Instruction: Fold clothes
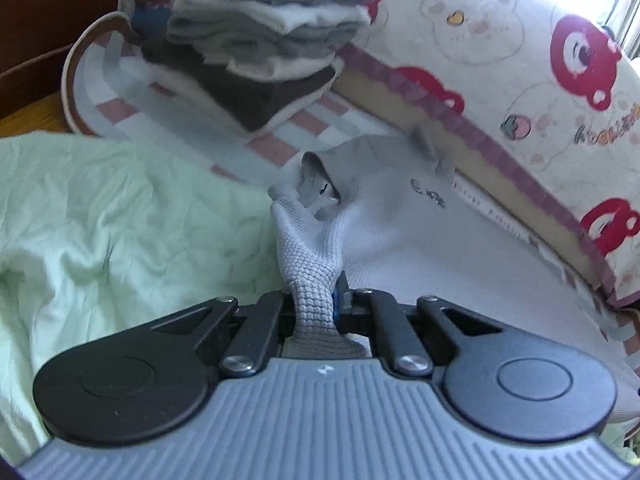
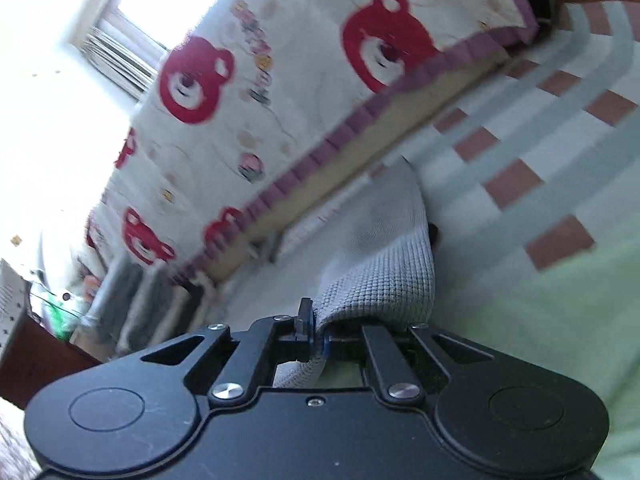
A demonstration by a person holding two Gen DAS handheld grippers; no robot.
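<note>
A light grey knit garment (image 1: 420, 236) with a small dark logo lies spread on the bed beside the bear-print cushion. My left gripper (image 1: 316, 304) is shut on a bunched waffle-knit edge of it, which rises ahead of the jaws. In the right wrist view the same grey garment (image 2: 384, 256) drapes over my right gripper (image 2: 318, 336), which is shut on its knit edge. Both held edges are lifted off the bedding. The fingertips are mostly hidden by fabric.
A tall stack of folded grey, white and dark clothes (image 1: 272, 32) stands at the back on the checked sheet (image 1: 304, 120). A pale green blanket (image 1: 112, 208) covers the left. A bear-print cushion (image 1: 520, 60) borders the right. A dark wooden cabinet (image 1: 44, 20) stands far left.
</note>
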